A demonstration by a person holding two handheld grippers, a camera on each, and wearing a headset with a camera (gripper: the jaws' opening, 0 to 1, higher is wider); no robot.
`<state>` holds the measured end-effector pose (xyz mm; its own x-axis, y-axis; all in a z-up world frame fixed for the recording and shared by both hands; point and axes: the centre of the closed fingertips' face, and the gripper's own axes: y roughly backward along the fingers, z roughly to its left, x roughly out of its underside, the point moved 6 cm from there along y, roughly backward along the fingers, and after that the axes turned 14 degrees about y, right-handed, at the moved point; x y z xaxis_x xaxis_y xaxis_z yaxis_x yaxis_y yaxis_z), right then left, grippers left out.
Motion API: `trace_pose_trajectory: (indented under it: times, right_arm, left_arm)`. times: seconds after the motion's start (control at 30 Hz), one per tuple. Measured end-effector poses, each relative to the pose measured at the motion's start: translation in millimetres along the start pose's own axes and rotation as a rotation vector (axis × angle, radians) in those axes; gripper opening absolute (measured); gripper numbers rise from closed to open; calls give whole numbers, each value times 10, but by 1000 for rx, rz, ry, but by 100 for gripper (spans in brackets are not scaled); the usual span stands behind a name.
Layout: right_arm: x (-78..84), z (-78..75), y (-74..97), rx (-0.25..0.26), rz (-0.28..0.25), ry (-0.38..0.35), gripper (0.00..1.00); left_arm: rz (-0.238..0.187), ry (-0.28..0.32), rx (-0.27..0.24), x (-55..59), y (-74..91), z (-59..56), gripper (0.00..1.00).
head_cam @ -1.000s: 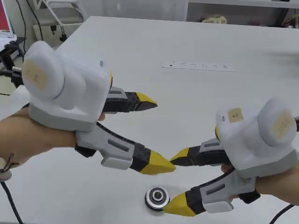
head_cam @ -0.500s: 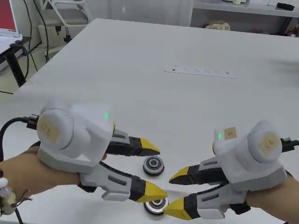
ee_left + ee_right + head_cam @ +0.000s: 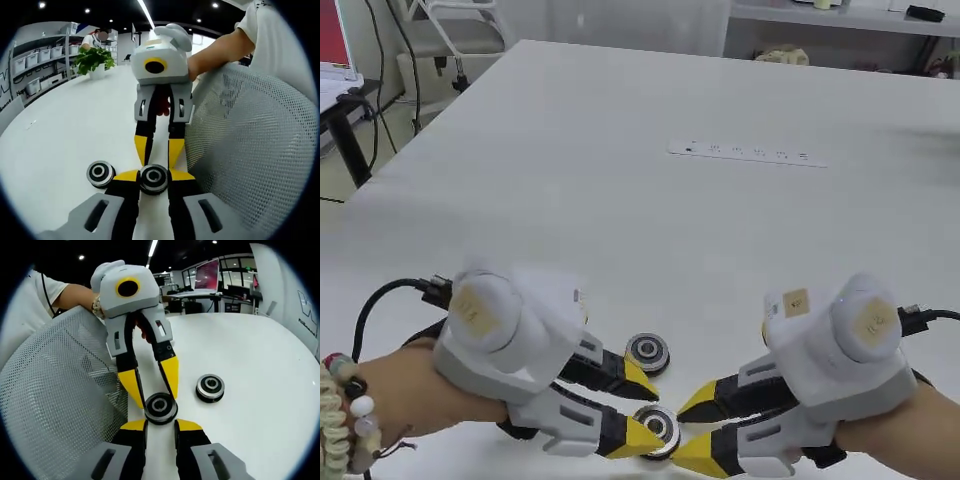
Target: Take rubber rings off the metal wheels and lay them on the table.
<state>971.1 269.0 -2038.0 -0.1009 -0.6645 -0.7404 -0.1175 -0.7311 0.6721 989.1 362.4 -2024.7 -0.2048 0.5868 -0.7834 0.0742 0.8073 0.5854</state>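
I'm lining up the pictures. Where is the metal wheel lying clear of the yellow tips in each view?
Head view: free wheel, lower centre.
Left gripper view: lower left.
Right gripper view: right of centre.
Shared landmark: the other wheel, between left hand-held gripper and right hand-held gripper.
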Motion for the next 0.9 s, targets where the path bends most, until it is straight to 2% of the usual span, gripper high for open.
trace_pose_trajectory:
  times: [0.07, 0.1, 0.13, 0.3, 0.47, 0.57, 0.77, 0.9]
  right_arm:
    - [-2, 4, -1, -2, -1, -2, 19]
    - [-4, 4, -1, -1, -2, -3, 18]
    - [-4, 5, -1, -1, -2, -4, 18]
    - [4, 5, -6, -2, -5, -11, 16]
    - [4, -7, -3, 8, -7, -10, 15]
    - [15, -28, 4, 19, -3, -9, 15]
    - [29, -76, 9, 52, -2, -9, 19]
    - [-8, -109, -6, 65, -35, -17, 28]
  left_arm:
    - [11, -7, -2, 17, -8, 5, 14]
    - [-3, -12, 2, 8, -7, 13, 14]
    - [4, -7, -2, 17, -7, 18, 14]
    - [-7, -66, -9, 29, -3, 21, 11]
    - [-20, -57, -14, 22, -2, 49, 10]
    - [-21, -48, -24, 16, -3, 53, 7]
    - [-27, -39, -27, -10, 9, 67, 7]
    - [-37, -31, -35, -17, 2, 76, 7]
